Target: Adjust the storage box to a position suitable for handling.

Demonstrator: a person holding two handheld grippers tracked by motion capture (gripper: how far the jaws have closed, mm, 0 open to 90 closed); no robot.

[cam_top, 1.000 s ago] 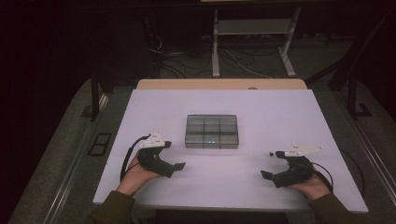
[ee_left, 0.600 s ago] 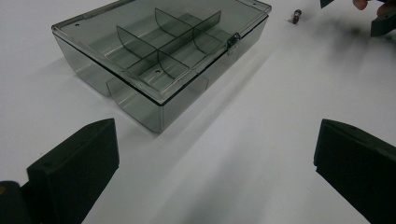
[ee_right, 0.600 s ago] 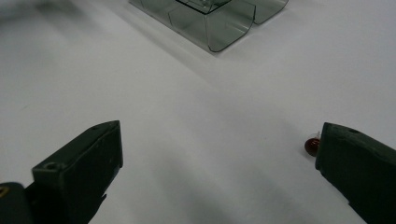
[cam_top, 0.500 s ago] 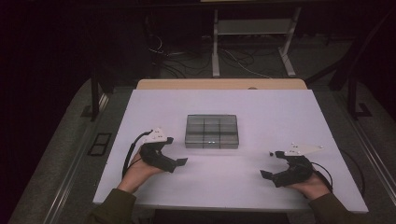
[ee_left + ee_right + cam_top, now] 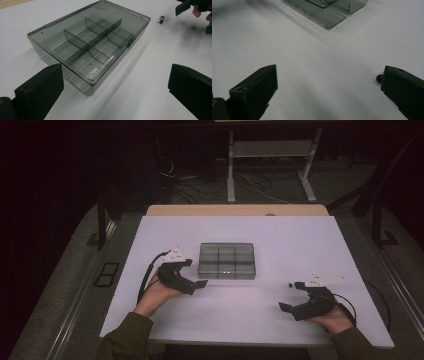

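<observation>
I hold both hand-held grippers, left [image 5: 199, 273] and right [image 5: 287, 296], with jaws apart on the desk [image 5: 300, 240]. The box [image 5: 228, 261] sits centre, lid closed: rigid, light, slippery plastic. I judge gripping its side walls best.

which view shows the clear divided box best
The left gripper view: the clear divided box sits close, with its shut lid, dividers and front latch plain. The high view shows it small and whole; the right gripper view catches just a corner.
</observation>
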